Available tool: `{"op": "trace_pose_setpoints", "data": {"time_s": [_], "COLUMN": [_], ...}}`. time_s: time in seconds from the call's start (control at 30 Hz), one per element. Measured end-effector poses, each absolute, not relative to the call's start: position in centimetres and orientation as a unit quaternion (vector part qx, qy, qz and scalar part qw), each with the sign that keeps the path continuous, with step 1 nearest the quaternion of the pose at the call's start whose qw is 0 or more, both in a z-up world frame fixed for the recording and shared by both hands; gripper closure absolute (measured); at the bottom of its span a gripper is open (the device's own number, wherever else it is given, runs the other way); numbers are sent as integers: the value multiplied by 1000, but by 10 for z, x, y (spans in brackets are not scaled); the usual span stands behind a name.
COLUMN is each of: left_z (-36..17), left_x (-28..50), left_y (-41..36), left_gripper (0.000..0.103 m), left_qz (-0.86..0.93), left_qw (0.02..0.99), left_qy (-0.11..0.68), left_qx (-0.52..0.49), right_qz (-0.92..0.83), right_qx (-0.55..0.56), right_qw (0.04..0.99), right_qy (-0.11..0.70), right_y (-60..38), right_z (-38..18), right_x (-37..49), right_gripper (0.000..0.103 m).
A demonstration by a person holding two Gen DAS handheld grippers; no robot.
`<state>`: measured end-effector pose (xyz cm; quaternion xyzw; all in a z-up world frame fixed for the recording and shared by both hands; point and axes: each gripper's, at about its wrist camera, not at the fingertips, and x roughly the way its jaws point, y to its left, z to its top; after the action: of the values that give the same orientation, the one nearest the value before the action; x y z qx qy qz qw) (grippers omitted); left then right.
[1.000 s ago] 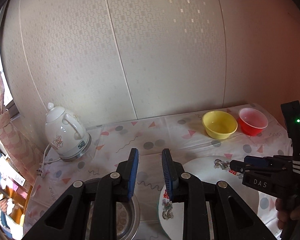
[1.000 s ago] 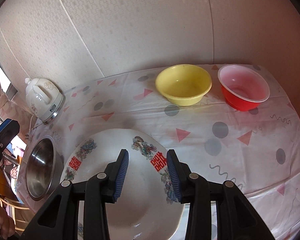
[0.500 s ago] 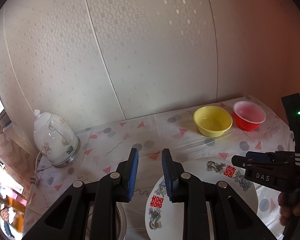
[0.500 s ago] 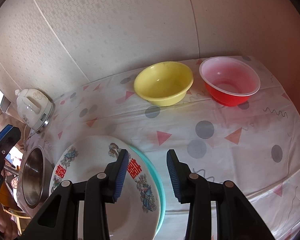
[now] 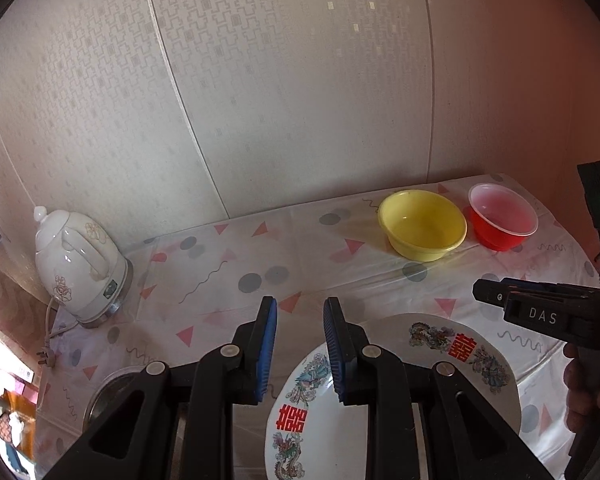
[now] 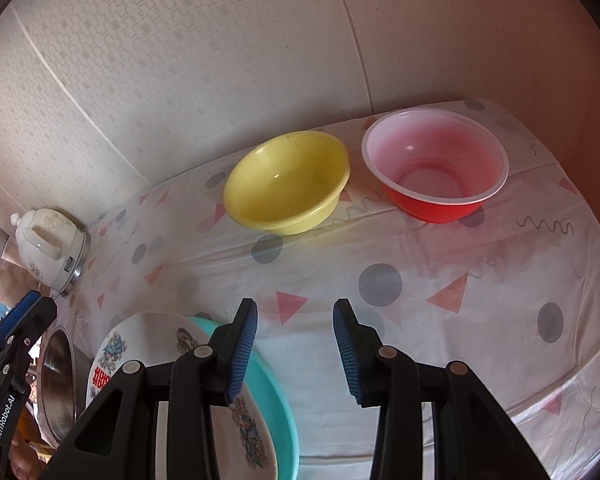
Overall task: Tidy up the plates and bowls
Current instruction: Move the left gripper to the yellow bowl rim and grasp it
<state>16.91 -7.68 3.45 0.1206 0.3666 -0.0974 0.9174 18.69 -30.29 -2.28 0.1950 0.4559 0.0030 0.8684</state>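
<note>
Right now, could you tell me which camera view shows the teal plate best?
The right wrist view: the teal plate shows there as a curved rim under the decorated white plate, beside the right gripper. The left wrist view shows only the decorated plate; no teal is visible there.

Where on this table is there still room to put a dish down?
The widest bare cloth lies between the kettle and the yellow bowl, behind the decorated plate. More lies in front of the red bowl. The near left is crowded: plate, teal dish, steel bowl.
</note>
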Motion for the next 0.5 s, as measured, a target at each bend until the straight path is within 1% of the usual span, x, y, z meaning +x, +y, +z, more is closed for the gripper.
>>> {"op": "trace_pose_setpoints", "data": {"time_s": [0.3, 0.5], "left_z": [16, 6], "left_x": [223, 254], "left_y": [-79, -91], "left_gripper": [78, 78], "left_qz": [-107, -130], "left_qw": [891, 876], "left_qy": [438, 464], "left_qx": [58, 12], "right_qz": [-21, -19], "right_qx": [236, 244], "right_qw": [862, 855], "right_qy": [448, 457], "right_y": [-332, -328], "right_z": [-24, -33], "right_x": [218, 242], "right_gripper": [63, 63]}}
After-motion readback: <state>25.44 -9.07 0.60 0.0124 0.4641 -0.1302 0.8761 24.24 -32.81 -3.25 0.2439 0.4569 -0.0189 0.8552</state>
